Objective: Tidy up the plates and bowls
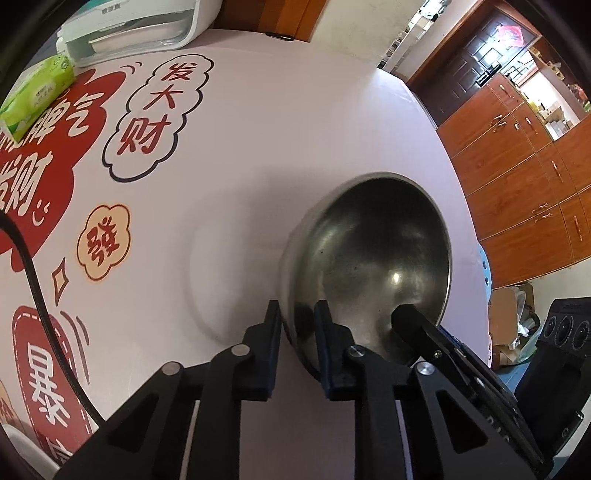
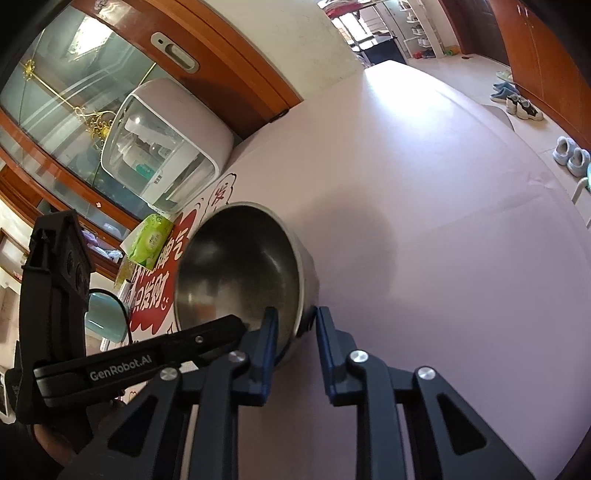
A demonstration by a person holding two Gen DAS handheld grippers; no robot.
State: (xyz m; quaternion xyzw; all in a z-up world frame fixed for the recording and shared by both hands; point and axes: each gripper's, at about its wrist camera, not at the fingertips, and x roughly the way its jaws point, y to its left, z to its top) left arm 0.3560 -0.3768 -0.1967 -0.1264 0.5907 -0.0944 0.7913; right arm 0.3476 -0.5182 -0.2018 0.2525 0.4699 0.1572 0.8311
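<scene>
A double-walled steel bowl (image 1: 369,258) rests on the pale pink tablecloth (image 1: 240,147), and nothing lies inside it. My left gripper (image 1: 299,332) is shut on the bowl's near rim, one pad outside the wall and one inside. A black finger of the right gripper (image 1: 406,317) reaches into the bowl from the right. In the right wrist view, my right gripper (image 2: 293,332) is shut on the wall of the same bowl (image 2: 240,266), one pad on each side of it. The left gripper's finger (image 2: 221,332) meets the rim from the left there.
A green tissue pack (image 1: 37,88) and a white countertop appliance (image 1: 136,26) stand at the table's far side. A black cable (image 1: 33,280) crosses the printed red patches. The table edge (image 1: 476,236) curves close behind the bowl, with wooden cabinets (image 1: 524,173) beyond. Shoes (image 2: 524,107) lie on the floor.
</scene>
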